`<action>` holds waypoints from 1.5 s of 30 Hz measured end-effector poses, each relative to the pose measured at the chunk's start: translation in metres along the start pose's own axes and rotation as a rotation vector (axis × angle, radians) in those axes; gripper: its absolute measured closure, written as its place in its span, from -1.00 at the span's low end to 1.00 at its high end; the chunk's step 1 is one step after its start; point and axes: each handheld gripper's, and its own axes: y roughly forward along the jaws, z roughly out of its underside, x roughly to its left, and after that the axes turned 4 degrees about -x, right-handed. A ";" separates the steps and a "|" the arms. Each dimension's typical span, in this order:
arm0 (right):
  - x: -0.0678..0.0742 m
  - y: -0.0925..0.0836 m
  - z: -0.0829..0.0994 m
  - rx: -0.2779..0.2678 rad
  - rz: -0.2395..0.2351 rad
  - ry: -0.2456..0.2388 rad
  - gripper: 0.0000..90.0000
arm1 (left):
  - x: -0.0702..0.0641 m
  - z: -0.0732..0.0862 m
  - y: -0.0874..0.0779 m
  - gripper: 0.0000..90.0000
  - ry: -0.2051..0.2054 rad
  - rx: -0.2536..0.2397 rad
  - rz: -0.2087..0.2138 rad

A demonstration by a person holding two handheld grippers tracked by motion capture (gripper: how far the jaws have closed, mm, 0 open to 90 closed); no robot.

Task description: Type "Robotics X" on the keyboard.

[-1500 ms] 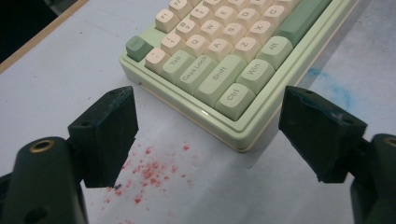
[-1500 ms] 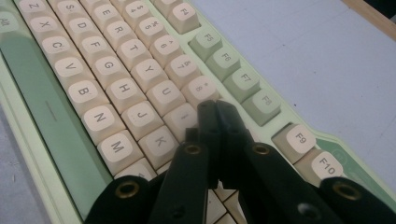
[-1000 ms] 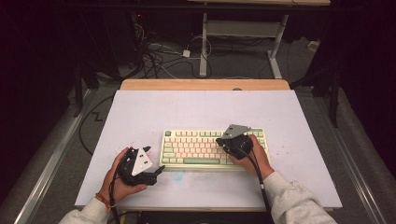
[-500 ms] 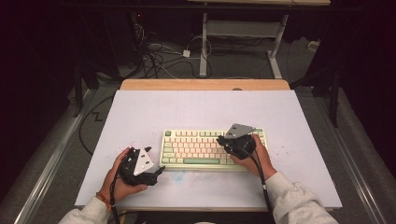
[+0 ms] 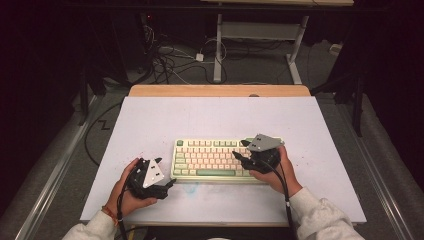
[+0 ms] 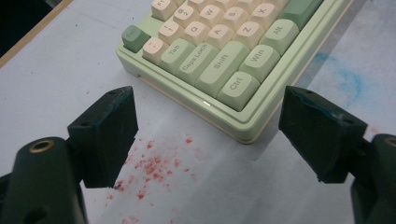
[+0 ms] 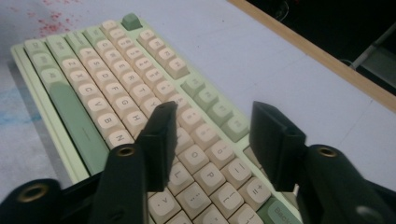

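1. High view: a pale green keyboard (image 5: 217, 161) with cream keys lies flat on the white table cover (image 5: 215, 120), near the person's edge and a little right of the middle, its long side running across the table
2. High view: the left gripper (image 5: 167, 186) sits in the person's left hand (image 5: 131, 189), low over the cover just beside the keyboard's near left corner, its tips aimed at that corner; how far its jaws stand apart cannot be told from here
3. High view: the right gripper (image 5: 239, 150) is held in the right hand (image 5: 274, 172) over the keyboard's right end, grey plate uppermost, tips pointing left across the keys
4. Left gripper view: both black jaws are spread wide with nothing between them; the keyboard's corner, with the Ctrl, Shift and Caps Lock keys legible, lies ahead of the gap and apart from both jaws. Red specks (image 6: 152, 165) dot the cover near one jaw and a faint blue smear (image 6: 343, 77) marks it beyond the other
5. Right gripper view: the jaws have just been opening and stand parted above the key rows at the right end of the keyboard (image 7: 116, 93); no key is pinched and nothing is gripped between them. The wooden table edge (image 7: 322, 53) runs beyond the cover
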 end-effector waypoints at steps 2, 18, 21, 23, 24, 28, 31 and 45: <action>0.001 -0.003 0.001 -0.023 -0.006 0.006 -0.07 | 0.000 0.000 0.000 -0.58 0.001 0.000 -0.001; 0.004 -0.042 0.028 -0.068 0.110 -0.001 -0.39 | -0.001 -0.002 -0.001 -0.56 -0.018 0.001 -0.018; 0.003 -0.048 0.034 -0.076 0.123 0.001 -0.40 | 0.000 -0.002 -0.002 -0.52 -0.027 -0.007 -0.020; 0.001 -0.052 0.038 -0.079 0.126 0.004 -0.39 | 0.001 -0.002 -0.003 -0.50 -0.029 -0.010 -0.023; 0.001 -0.054 0.040 -0.073 0.130 0.004 -0.40 | 0.001 -0.002 -0.003 -0.49 -0.033 -0.012 -0.024; 0.001 -0.059 0.048 -0.061 0.147 0.006 -0.40 | 0.000 -0.003 -0.002 -0.47 -0.032 -0.008 -0.022; 0.002 -0.062 0.053 -0.057 0.149 0.014 -0.40 | 0.000 -0.004 -0.002 -0.44 -0.034 -0.007 -0.019; 0.008 -0.075 0.073 -0.039 0.141 0.012 -0.43 | 0.008 -0.024 0.006 0.74 -0.075 0.013 0.124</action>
